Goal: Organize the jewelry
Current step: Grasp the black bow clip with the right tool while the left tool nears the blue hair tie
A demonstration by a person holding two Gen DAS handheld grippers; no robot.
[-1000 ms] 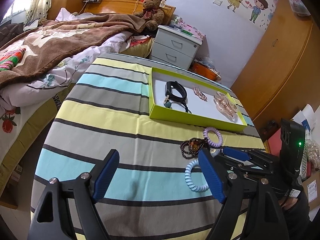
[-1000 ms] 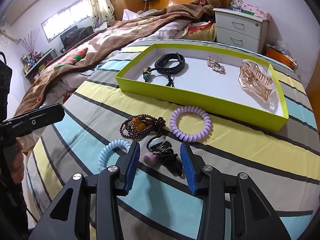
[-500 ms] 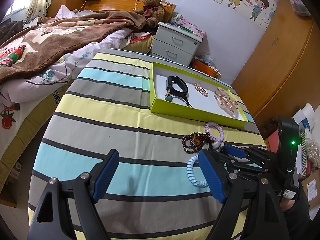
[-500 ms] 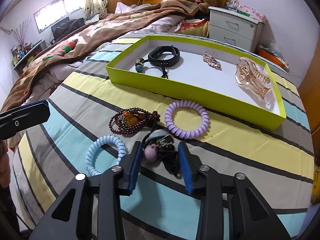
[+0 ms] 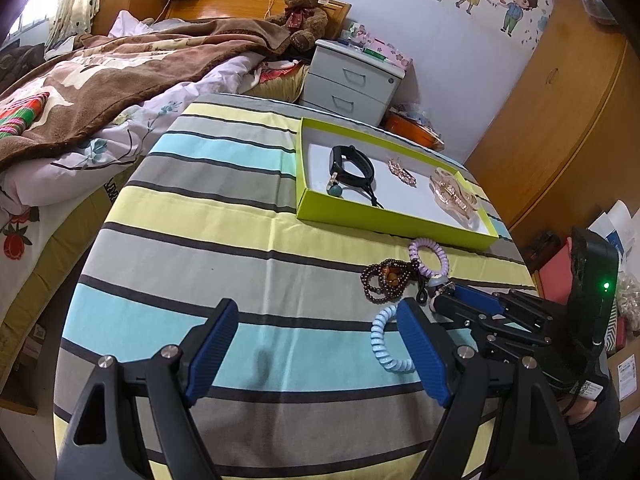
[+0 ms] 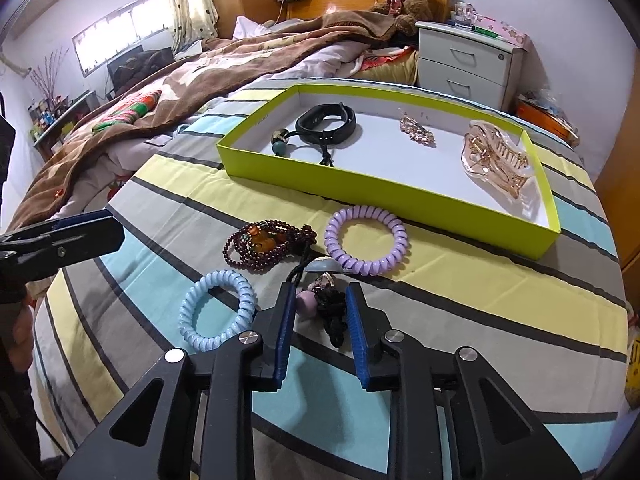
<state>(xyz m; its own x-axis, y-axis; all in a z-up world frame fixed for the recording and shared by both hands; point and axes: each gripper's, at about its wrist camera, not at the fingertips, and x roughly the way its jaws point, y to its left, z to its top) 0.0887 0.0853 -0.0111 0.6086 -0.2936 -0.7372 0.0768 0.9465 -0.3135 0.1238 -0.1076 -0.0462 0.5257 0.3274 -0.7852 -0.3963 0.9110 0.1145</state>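
Note:
A lime-green tray (image 6: pixel 384 196) (image 5: pixel 384 222) on the striped tablecloth holds a black band (image 6: pixel 326 122), a rose-gold chain (image 6: pixel 416 130) and a clear hair claw (image 6: pixel 494 158). In front of it lie a purple coil tie (image 6: pixel 366 240), a dark red bead bracelet (image 6: pixel 266 244), a blue coil tie (image 6: pixel 218 312) and a black cord charm with a pink bead (image 6: pixel 326 306). My right gripper (image 6: pixel 320 310) has closed around the cord charm, its pads touching it. My left gripper (image 5: pixel 316 344) is open and empty above the cloth, left of the blue tie (image 5: pixel 386 344).
A bed with a brown blanket (image 5: pixel 100 72) lies along the table's left. A grey nightstand (image 5: pixel 352 80) and a teddy bear (image 5: pixel 304 16) stand behind. A wooden wardrobe (image 5: pixel 560 120) is at the right.
My right gripper has narrowed its jaws around the cord charm and moved slightly forward. My left gripper has stayed open, drifting back a little.

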